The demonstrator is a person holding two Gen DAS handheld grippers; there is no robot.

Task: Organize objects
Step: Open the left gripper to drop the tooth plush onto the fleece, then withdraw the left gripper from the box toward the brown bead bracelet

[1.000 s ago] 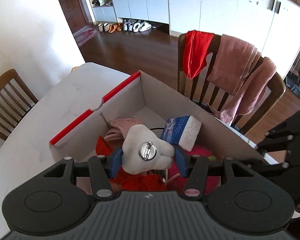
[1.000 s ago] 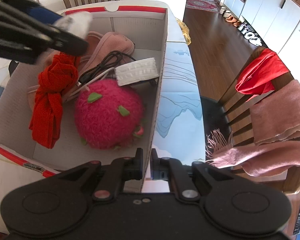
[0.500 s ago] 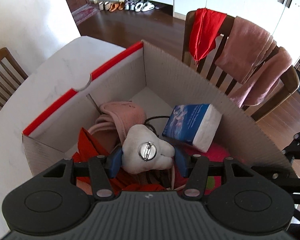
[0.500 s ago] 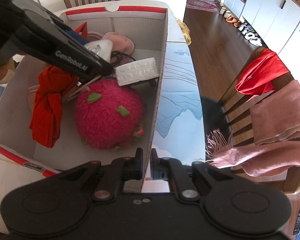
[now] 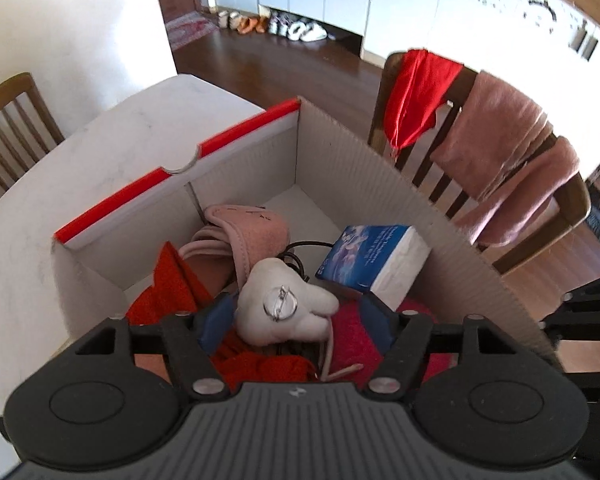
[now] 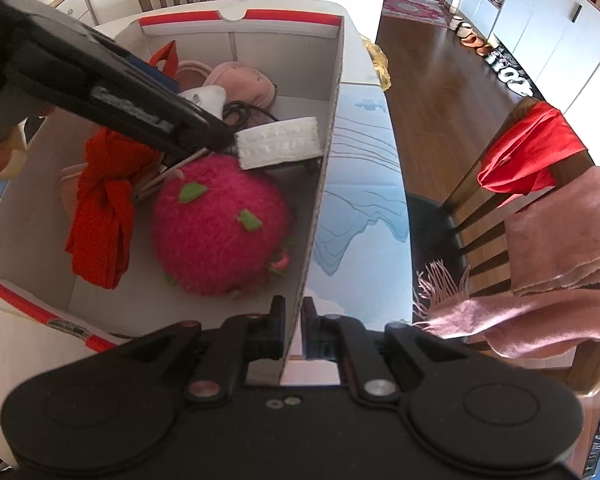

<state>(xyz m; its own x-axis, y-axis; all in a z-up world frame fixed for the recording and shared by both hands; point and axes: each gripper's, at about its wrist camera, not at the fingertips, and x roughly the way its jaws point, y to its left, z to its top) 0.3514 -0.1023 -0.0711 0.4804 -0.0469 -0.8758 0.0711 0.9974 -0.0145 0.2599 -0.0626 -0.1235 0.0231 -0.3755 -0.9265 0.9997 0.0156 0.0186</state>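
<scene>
Two grippers working: left gripper (image 5: 296, 316), jaws just opening, is freeing the white plush toy (image 5: 284, 312) over the box (image 5: 364, 168), risking snagging on the cable (image 6: 240, 112), while right gripper (image 6: 294, 320) is clenching the near wall.

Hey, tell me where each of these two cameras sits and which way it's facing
Left wrist: rides the left hand-held gripper, looking steeply down into the cardboard box; its open fingers flank the white plush tooth.
Right wrist: rides the right hand-held gripper, shut on the box wall, looking down along it; the left tool crosses the frame.
Shared: box, tooth, tissue pack.
</scene>
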